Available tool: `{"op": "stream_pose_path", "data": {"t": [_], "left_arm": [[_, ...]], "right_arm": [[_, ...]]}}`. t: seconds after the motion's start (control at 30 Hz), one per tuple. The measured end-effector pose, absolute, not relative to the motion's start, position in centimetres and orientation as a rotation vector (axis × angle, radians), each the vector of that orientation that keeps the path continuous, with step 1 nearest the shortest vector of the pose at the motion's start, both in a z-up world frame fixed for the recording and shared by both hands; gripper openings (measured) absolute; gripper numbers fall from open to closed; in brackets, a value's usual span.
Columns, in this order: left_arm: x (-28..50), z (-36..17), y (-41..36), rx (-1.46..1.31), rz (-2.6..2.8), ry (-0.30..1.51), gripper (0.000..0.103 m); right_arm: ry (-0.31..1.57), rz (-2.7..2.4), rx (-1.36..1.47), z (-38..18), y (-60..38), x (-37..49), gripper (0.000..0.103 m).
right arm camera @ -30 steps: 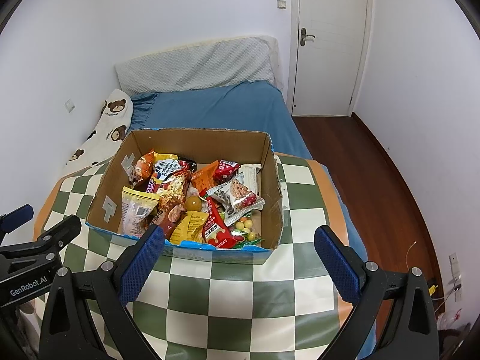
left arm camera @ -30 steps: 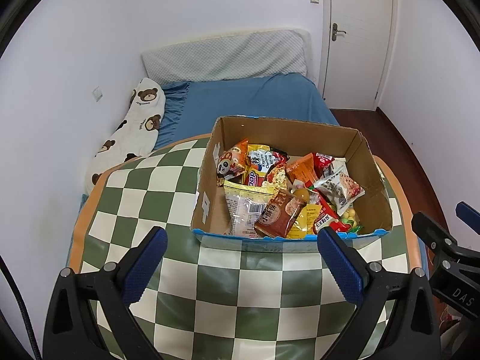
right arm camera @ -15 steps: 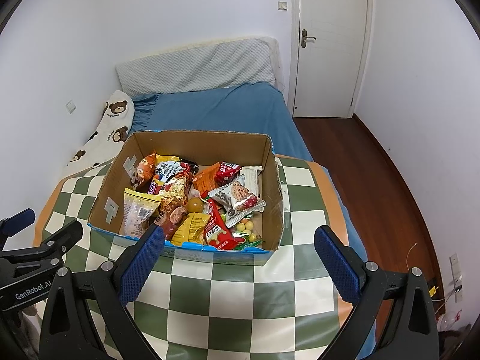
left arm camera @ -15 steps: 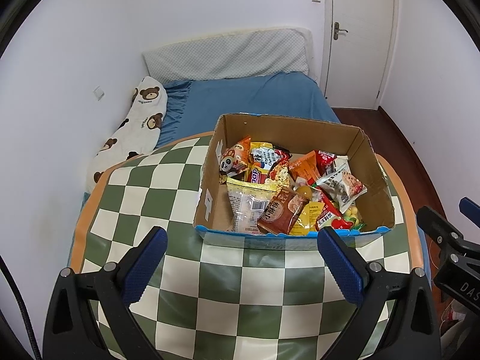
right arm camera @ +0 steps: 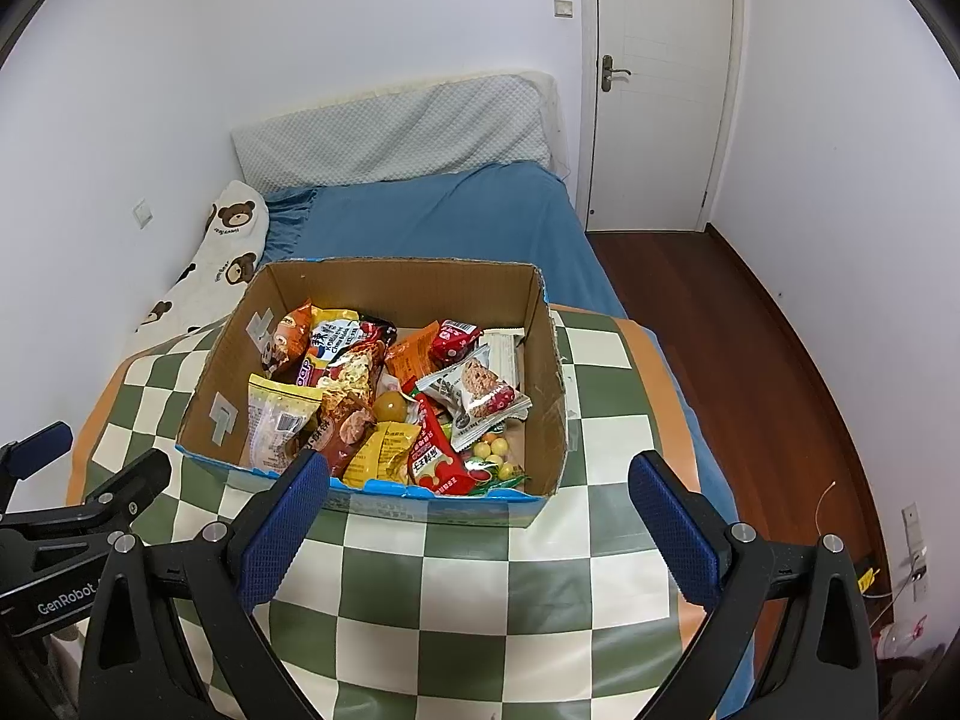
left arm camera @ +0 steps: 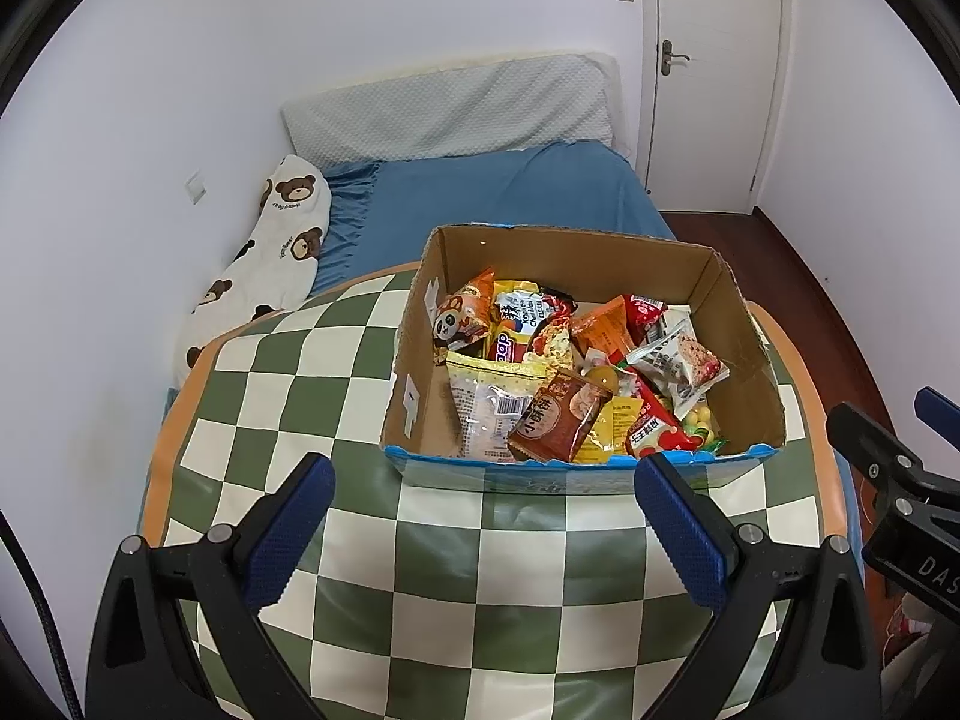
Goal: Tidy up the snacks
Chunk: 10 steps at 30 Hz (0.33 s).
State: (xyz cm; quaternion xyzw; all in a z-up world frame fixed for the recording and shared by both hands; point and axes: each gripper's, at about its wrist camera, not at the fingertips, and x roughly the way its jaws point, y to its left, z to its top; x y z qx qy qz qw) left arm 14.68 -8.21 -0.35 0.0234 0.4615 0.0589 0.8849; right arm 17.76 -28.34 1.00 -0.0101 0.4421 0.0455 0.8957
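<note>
Nearest, at the bottom of the left wrist frame: left gripper [left arm camera: 485,534], blue-padded fingers [left arm camera: 287,531] spread wide, nothing between them, poised over a green-and-white checked tabletop [left arm camera: 420,600]. At the bottom of the right wrist frame: right gripper [right arm camera: 477,531], likewise splayed apart and empty, over the same checks.

Just beyond both sets of fingertips, mid-frame: open cardboard box [left arm camera: 420,360] with a blue near rim, resting on the tabletop, not touched by either tool. Centred between the left gripper's fingers in the left view; shifted toward the left finger in the right view, its near corner partly hidden behind that pad.

Heaped inside: snack packets [left arm camera: 576,378], among them a brown pouch [left arm camera: 558,417] toward the near wall, a clear barcode-labelled bag [left arm camera: 486,402] to its left, a panda-print packet [left arm camera: 459,318] at the far left corner, a red packet [right arm camera: 435,450] and loose yellow-green candy balls [right arm camera: 495,450] at the near right.

Farther up the frame: blue-sheeted bed [left arm camera: 498,192], bear-print pillow [left arm camera: 270,264] at left, quilted headboard cushion [left arm camera: 450,108], white door [right arm camera: 660,84] at upper right.
</note>
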Motion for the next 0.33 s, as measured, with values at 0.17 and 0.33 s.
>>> {"op": "stream_pose_path", "data": {"t": [0.17,0.33], "left_arm": [[14.65,-0.30,-8.27,0.047,0.122,0.959,0.102],[14.65,-0.20,-8.38,0.047,0.127,0.955,0.102]], "right_arm": [[0.916,0.093,-0.021,1.00,-28.32,17.76,0.102],[0.913,0.092,-0.023,1.03,-28.37,17.71,0.102]]}}
